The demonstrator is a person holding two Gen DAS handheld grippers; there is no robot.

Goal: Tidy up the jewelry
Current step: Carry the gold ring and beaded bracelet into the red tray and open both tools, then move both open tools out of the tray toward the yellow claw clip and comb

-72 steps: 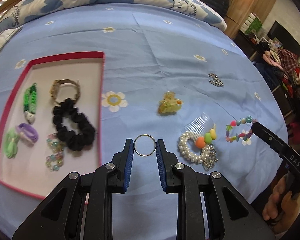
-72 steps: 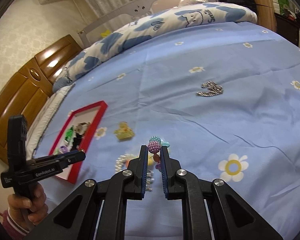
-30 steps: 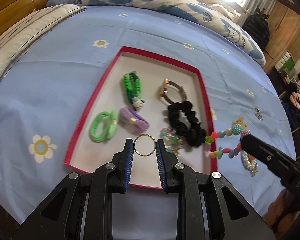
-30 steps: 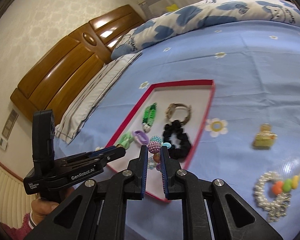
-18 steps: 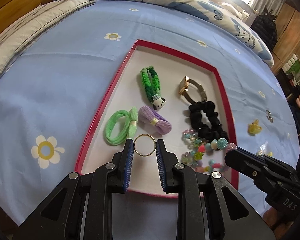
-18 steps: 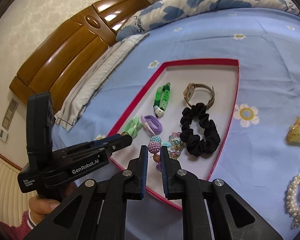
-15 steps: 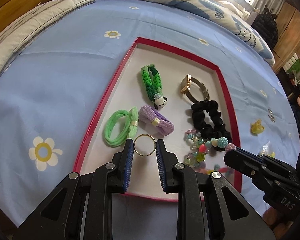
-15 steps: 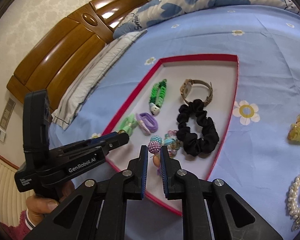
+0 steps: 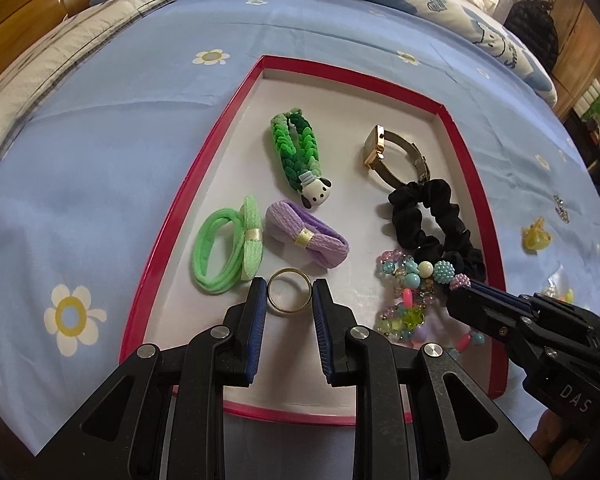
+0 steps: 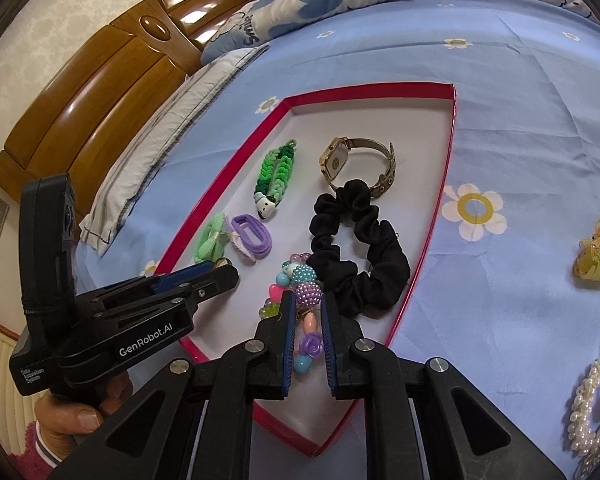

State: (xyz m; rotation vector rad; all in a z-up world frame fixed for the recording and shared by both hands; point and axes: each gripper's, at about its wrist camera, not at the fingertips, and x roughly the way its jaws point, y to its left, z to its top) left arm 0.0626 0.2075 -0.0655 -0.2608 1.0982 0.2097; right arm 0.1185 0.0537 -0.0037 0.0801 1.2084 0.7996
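Note:
A red-rimmed tray [image 9: 204, 152] [image 10: 444, 184] lies on the blue bedspread. My left gripper [image 9: 290, 295] is shut on a thin gold ring [image 9: 290, 295] just above the tray floor near its front edge. My right gripper [image 10: 307, 301] is shut on a colourful beaded bracelet [image 10: 308, 293], which hangs down onto the tray beside the black scrunchie [image 10: 364, 248]. In the left wrist view the bracelet [image 9: 410, 298] rests by the right gripper's fingertips [image 9: 466, 294]. The left gripper shows in the right wrist view [image 10: 216, 270].
In the tray lie a green braided tie [image 9: 298, 156], a green hair tie [image 9: 228, 250], a purple bow tie [image 9: 306, 234], a gold watch [image 9: 394, 156] and another beaded bracelet [image 9: 396, 258]. On the bedspread are a yellow claw clip [image 10: 598, 256] and a pearl bracelet [image 10: 592, 404].
Both grippers have come lower and closer to the tray floor. The beaded bracelet now drapes onto the tray by the scrunchie. The ring stays gripped.

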